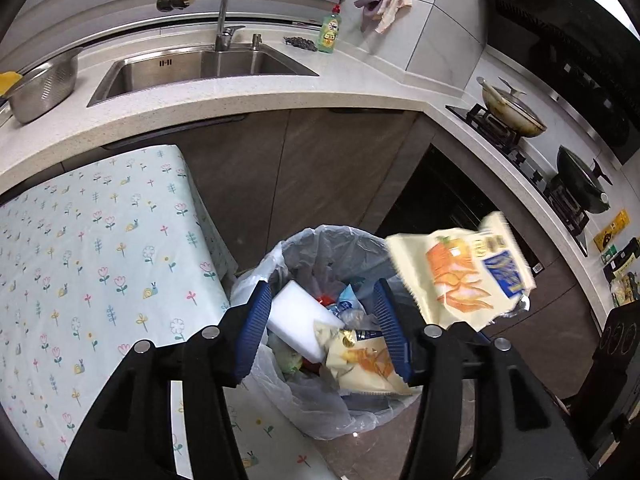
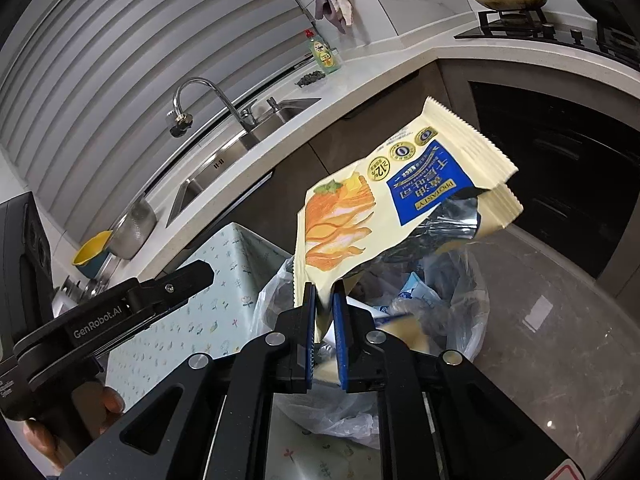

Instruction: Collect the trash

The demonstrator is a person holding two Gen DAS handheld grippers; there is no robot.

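Two grippers and two cream snack wrappers are visible. The right gripper pinches the lower edge of one empty wrapper between its narrow blue fingers, above the one trash bin. The left gripper is spread wide with nothing in it; the second wrapper lies inside the bin beside one white block.

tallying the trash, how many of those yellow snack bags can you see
2. One yellow snack bag is pinched in the right claw above the bin; another snack bag lies inside it on the trash. More may be buried underneath.
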